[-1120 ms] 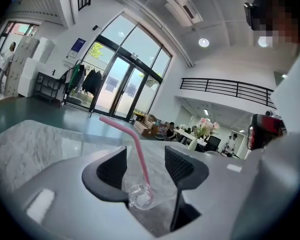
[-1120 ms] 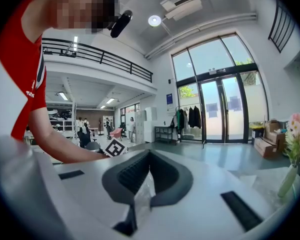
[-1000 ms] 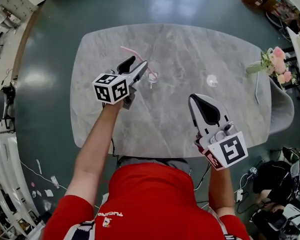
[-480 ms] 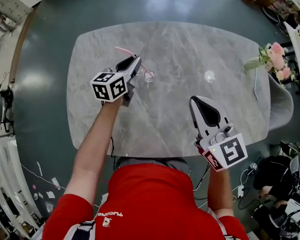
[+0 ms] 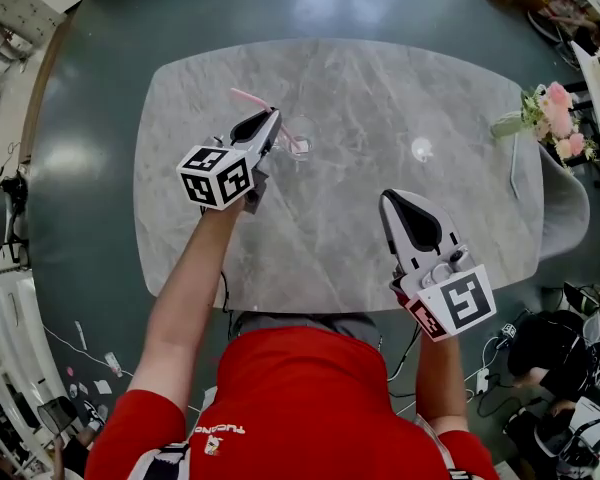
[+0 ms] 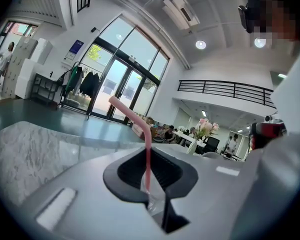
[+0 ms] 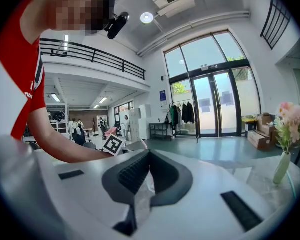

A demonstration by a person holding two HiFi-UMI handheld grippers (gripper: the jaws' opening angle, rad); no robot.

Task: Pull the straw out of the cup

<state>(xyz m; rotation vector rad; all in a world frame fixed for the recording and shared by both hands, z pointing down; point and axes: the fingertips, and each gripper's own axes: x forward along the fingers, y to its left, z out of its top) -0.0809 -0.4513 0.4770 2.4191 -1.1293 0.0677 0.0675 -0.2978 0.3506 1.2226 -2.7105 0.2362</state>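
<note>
Left gripper view shows my left tongs (image 6: 149, 176) having just been closing, and they now pinch the pink straw (image 6: 148, 154) a little above the cup (image 6: 153, 200). The straw stands in the cup with its bent top leaning away to the cup's left. From the head view the left tongs (image 5: 273, 120) sit just left of the cup (image 5: 298, 140). My right tongs (image 5: 400, 213) hang well apart from the cup, toward me and to its right, jaws together on nothing.

My worry is the cup itself. It looks light and clear, and nothing steadies it. If I pull sideways rather than straight up along the straw, the straw could lever on the rim and tip or drag the cup across the worktop (image 5: 380, 258). The hold is also thin, so a smooth straw may slide through the pads, and squeezing harder could flatten it.

Count: one cup, one straw, two tongs, one bunch of flowers (image 5: 552, 120) far right of the cup, and one small clear thing (image 5: 421, 149) between them that I cannot identify.
</note>
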